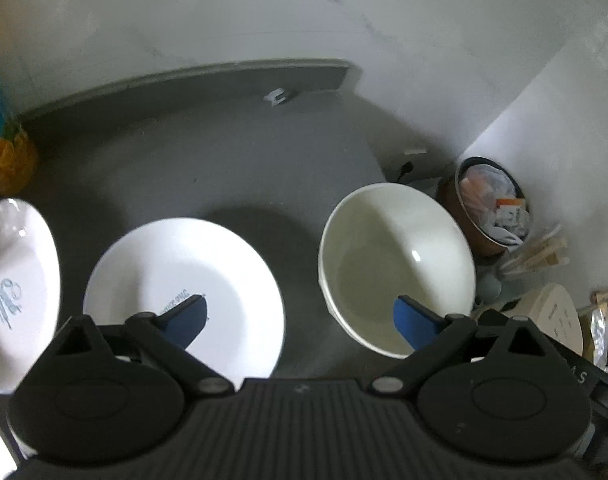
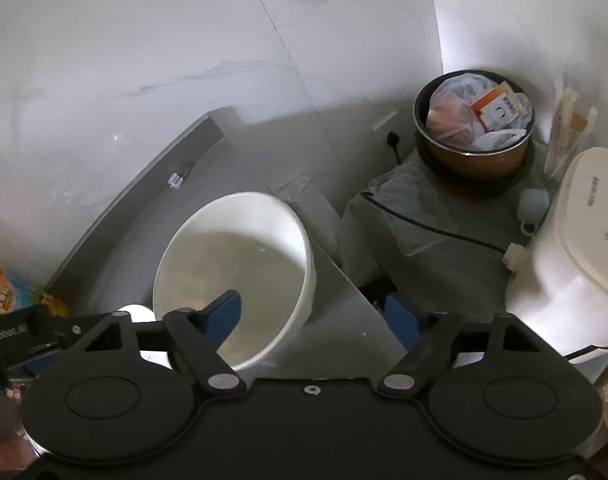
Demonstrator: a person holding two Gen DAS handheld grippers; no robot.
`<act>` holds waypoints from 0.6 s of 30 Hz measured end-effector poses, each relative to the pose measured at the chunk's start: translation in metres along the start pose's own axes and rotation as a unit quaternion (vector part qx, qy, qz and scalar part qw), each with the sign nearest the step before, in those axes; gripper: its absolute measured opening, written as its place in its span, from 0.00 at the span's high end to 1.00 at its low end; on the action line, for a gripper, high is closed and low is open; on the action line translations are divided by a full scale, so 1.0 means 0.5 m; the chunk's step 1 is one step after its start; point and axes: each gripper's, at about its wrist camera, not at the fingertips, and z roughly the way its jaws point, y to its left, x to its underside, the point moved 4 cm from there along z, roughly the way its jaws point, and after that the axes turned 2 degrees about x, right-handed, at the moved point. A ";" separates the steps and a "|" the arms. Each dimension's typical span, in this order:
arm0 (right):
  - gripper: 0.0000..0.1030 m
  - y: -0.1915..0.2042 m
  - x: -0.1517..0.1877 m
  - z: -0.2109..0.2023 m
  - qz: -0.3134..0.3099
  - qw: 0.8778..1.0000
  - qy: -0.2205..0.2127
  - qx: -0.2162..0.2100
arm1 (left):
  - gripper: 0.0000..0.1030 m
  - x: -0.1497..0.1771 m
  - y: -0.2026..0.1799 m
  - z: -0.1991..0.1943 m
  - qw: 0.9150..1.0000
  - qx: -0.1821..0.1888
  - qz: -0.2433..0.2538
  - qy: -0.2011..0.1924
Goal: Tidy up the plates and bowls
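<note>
Careful: your left gripper [image 1: 299, 320] and right gripper [image 2: 312, 312] both hang wide-jawed and empty. Glazed ceramic is slick, so pinching the deep white bowl [image 2: 239, 264] by its thin rim could let it slip or tip. Leftward on the grey counter [image 1: 207, 168] sit two shallow printed plates [image 1: 183, 296], well apart from the bowl.

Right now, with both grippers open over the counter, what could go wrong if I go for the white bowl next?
1. The white bowl sits close to the counter's right edge; a sideways nudge could tip it off.
2. The black cord and rice cooker lie just beyond that edge, so the right gripper could snag them if it swings wide.
3. The left gripper hangs between the plate and bowl; a slip might clip either.
</note>
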 end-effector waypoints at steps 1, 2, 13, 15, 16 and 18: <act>0.29 -0.002 -0.003 0.006 0.002 1.000 0.002 -0.003 | 0.04 0.000 0.002 0.005 1.000 0.003 -0.005 0.000; 0.30 -0.004 -0.005 0.013 0.004 1.000 0.004 -0.004 | 0.05 -0.002 0.000 0.011 1.000 0.008 -0.008 -0.002; 0.58 -0.024 -0.005 0.115 0.051 0.996 0.070 -0.009 | 0.51 -0.022 0.000 0.114 0.998 0.020 -0.053 0.038; 0.59 -0.020 -0.005 0.120 0.049 0.996 0.073 -0.024 | 0.60 -0.024 0.000 0.129 0.997 0.021 -0.060 0.046; 0.64 -0.017 -0.005 0.123 0.045 0.996 0.074 -0.030 | 0.67 -0.025 0.000 0.135 0.997 0.024 -0.061 0.047; 0.76 -0.016 -0.004 0.132 0.042 0.995 0.083 -0.034 | 0.76 -0.025 -0.003 0.146 0.996 0.028 -0.065 0.054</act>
